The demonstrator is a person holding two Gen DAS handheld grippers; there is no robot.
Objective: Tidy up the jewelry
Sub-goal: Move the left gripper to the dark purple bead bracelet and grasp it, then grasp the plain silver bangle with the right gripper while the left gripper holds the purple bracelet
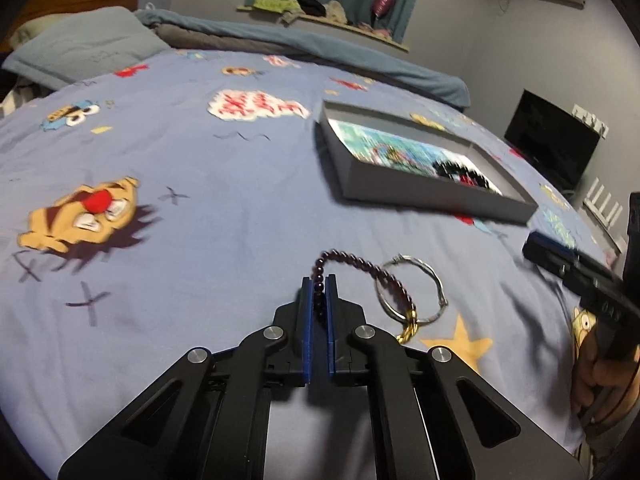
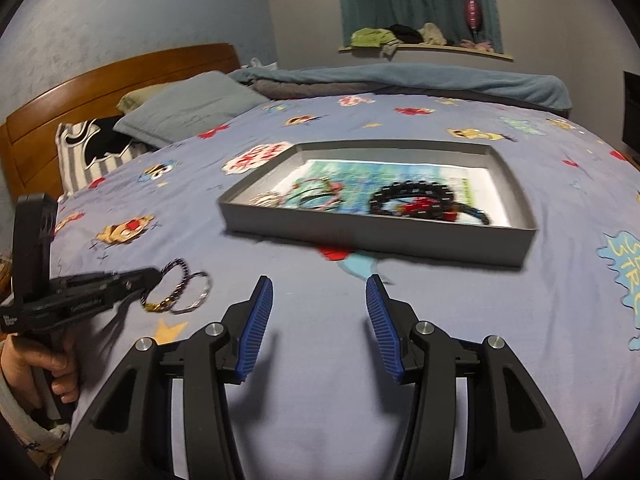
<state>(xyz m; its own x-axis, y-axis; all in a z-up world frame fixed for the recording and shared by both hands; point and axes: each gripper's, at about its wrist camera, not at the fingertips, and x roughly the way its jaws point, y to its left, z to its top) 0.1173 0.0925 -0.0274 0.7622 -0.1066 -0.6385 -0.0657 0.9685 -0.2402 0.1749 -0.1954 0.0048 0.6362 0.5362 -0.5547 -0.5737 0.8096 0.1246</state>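
My left gripper (image 1: 319,280) is shut on a dark purple bead bracelet (image 1: 362,266) with a gold charm (image 1: 408,326), held just above the bedsheet. A silver bangle (image 1: 434,280) lies on the sheet right beside it, overlapping the beads in view. The same bracelet (image 2: 180,276) and bangle (image 2: 196,300) show at the left of the right wrist view, at the left gripper's tip (image 2: 154,276). My right gripper (image 2: 320,296) is open and empty, low over the sheet in front of a grey shallow box (image 2: 380,232). The box holds black bead bracelets (image 2: 416,200) and other jewelry.
The bed has a blue cartoon-print sheet (image 1: 180,208). Pillows (image 2: 188,108) and a wooden headboard (image 2: 80,96) lie at the far left, a folded blanket (image 2: 400,80) along the far edge. A black monitor (image 1: 552,140) stands beyond the bed at right.
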